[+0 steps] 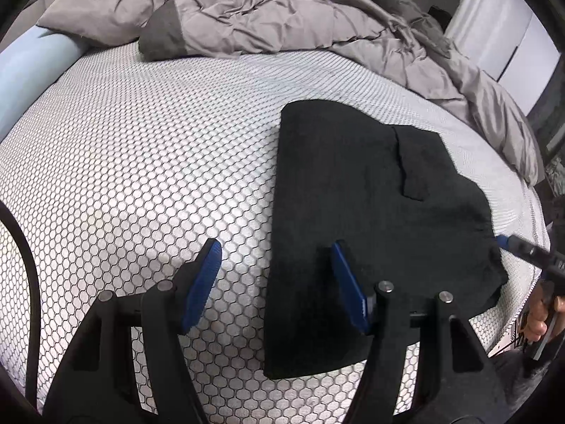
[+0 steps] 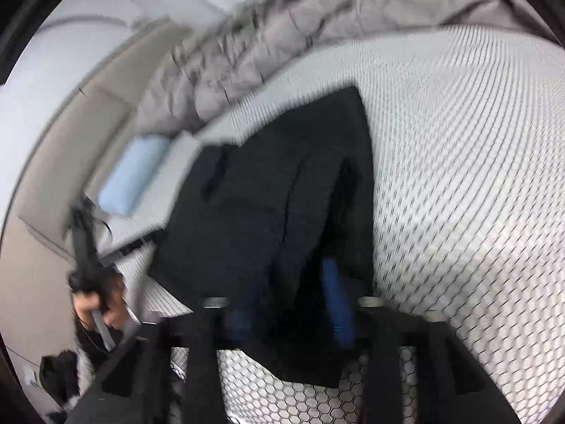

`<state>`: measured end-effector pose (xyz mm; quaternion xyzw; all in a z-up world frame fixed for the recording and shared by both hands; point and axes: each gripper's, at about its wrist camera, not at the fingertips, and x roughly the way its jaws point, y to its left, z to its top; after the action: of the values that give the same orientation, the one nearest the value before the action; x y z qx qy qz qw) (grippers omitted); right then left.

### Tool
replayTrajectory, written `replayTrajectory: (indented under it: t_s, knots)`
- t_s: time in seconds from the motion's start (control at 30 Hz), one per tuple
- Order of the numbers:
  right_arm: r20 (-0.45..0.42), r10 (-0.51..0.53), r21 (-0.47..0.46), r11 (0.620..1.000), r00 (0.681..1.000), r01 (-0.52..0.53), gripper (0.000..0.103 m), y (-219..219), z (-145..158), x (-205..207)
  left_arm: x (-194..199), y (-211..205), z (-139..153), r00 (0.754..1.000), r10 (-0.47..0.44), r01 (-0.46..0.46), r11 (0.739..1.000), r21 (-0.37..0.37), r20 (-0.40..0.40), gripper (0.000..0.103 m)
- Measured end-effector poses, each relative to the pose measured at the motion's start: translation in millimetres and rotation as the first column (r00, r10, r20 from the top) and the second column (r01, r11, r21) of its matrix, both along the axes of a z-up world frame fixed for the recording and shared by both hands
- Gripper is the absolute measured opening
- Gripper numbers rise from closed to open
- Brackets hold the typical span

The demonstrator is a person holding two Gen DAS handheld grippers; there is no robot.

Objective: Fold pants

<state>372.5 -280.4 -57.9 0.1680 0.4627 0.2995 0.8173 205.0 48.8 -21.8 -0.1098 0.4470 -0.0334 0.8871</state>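
Observation:
The black pants [image 1: 370, 212] lie folded on the honeycomb-patterned mattress [image 1: 123, 176], with a pocket flap showing near the top. My left gripper [image 1: 275, 254] is open above the pants' left edge; one blue pad hangs over the mattress, the other over the fabric. In the blurred right wrist view the pants [image 2: 268, 194] lie ahead, and my right gripper [image 2: 293, 304] is open with its blue pads over their near end. The right gripper's tip also shows in the left wrist view [image 1: 522, 247] at the pants' right edge.
A crumpled grey duvet [image 1: 265, 10] is heaped at the far side of the bed. A light blue pillow [image 1: 24, 70] lies at the far left and shows in the right wrist view [image 2: 130, 173]. The mattress edge runs on the right [image 1: 522, 219].

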Motion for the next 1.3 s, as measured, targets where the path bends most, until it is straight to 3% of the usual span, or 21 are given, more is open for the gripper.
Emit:
replayTrajectory:
  t_s: [0.07,0.13,0.2,0.3,0.33,0.4,0.47,0.57,0.63,0.7,0.73,0.8,0.9,1.0,1.2,1.3]
  knots:
    - [-0.008,0.015,0.04,0.999,1.0,-0.015,0.054,-2,0,4,0,-4,1,1.0,-0.013,0.013,1.0,0.011,0.005,0.061]
    - [-0.084,0.034,0.106,0.994,0.996,-0.025,0.054,0,-15,15,1,-8,0,1.0,-0.024,0.024,1.0,0.015,0.0,0.061]
    - [-0.149,0.046,0.1,0.995,0.988,-0.031,0.053,4,-30,23,3,-12,-2,1.0,-0.03,0.03,0.999,0.019,-0.009,0.061]
    - [-0.166,0.055,0.086,0.995,0.985,-0.041,0.053,10,-42,31,4,-16,-4,0.999,-0.04,0.041,0.999,0.029,-0.012,0.061]
    - [-0.166,0.05,0.09,0.995,0.985,-0.035,0.048,11,-42,33,5,-17,-4,0.999,-0.039,0.04,0.999,0.032,-0.014,0.061]
    - [-0.122,0.062,0.07,0.996,0.991,-0.054,0.016,14,-34,30,6,-18,-3,0.999,-0.04,0.04,0.999,0.029,-0.014,0.061]
    - [-0.062,0.076,0.082,0.994,0.995,-0.071,0.013,16,-16,22,5,-18,-1,0.999,-0.033,0.034,0.999,0.029,-0.01,0.061]
    - [0.017,0.103,0.089,0.991,0.995,-0.104,0.012,13,12,1,4,-15,1,1.0,-0.028,0.028,0.999,0.022,-0.006,0.061]
    - [0.037,0.09,-0.003,0.996,0.995,-0.09,0.017,12,9,-8,4,-15,-1,0.999,-0.037,0.037,0.999,0.024,-0.01,0.063]
    - [-0.005,0.042,-0.165,0.985,0.999,-0.042,0.043,15,-11,-5,7,-16,-7,0.998,-0.047,0.049,0.998,0.036,-0.031,0.063]
    - [-0.024,0.028,-0.178,0.984,0.999,-0.032,0.045,14,-18,-2,9,-16,-10,0.998,-0.049,0.05,0.998,0.039,-0.041,0.064]
    - [-0.048,0.023,-0.101,0.994,0.999,-0.027,0.047,4,-20,3,11,-12,-15,0.998,-0.04,0.041,0.999,0.015,-0.052,0.064]
    - [-0.025,-0.048,-0.037,0.998,0.999,0.047,0.044,-15,-11,6,12,0,-19,0.999,-0.008,0.003,0.996,-0.084,-0.049,0.06]
    - [-0.055,-0.028,-0.014,1.0,0.998,0.027,0.028,-14,-18,11,13,1,-27,0.998,-0.023,0.012,0.986,-0.168,-0.064,0.038]
    - [-0.048,-0.048,-0.072,0.996,0.998,0.044,0.027,-9,-24,25,3,-16,-23,0.994,-0.074,0.067,0.994,-0.089,-0.083,0.038]
    - [-0.001,-0.06,-0.156,0.986,0.998,0.059,0.029,-6,-14,29,-9,-29,-12,0.999,-0.027,0.028,0.999,0.026,-0.036,0.038]
